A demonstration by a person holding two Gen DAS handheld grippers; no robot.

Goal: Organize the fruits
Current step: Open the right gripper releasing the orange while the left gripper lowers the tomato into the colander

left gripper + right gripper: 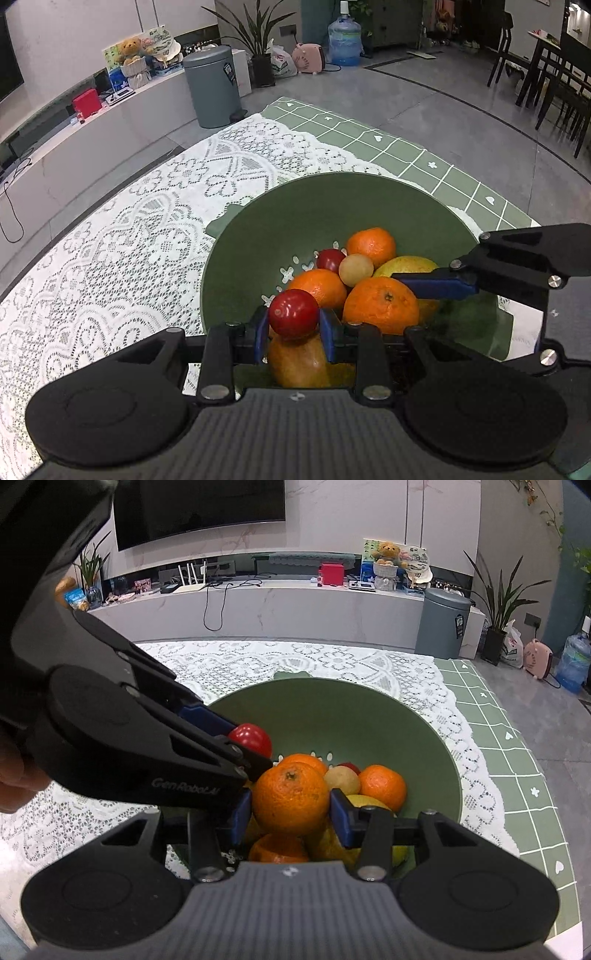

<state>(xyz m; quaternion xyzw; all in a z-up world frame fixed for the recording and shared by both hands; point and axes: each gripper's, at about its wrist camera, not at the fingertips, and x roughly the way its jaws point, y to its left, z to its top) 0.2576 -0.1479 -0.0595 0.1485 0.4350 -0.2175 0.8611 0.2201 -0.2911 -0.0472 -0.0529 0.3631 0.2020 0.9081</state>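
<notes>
The left gripper (294, 332) has its blue pads clamped on a glossy red cherry tomato (293, 314), held above the fruit pile at the near side of the green bowl (295, 210). The right gripper (290, 814) grips a dimpled orange mandarin (290, 798) between its own blue pads, over the same pile. On the side of the left gripper, seen from the right wrist, raised lettering reads "GenRobot.AI".

The bowl is matte plastic, round, with a small tab handle on its far rim and flower-shaped drain holes in its floor. Inside lie two more mandarins, a second red tomato (330, 259), a pale round fruit (356, 270) and yellow-green fruit beneath.

The bowl sits on a white lace cloth (129, 229) with an open floral pattern, near the table's right edge; under it a sage-green cloth (424, 162) with a white grid and small hearts reaches the far right corner.

Beyond the table, the floor is grey tile. A grey pedal bin (212, 86) with a small label stands by a long white marble-look console, where a red box (86, 103) and a teddy bear (129, 48) sit. Farther off are a potted plant, a pink heater, a blue water jug (344, 38) and dark dining chairs.
</notes>
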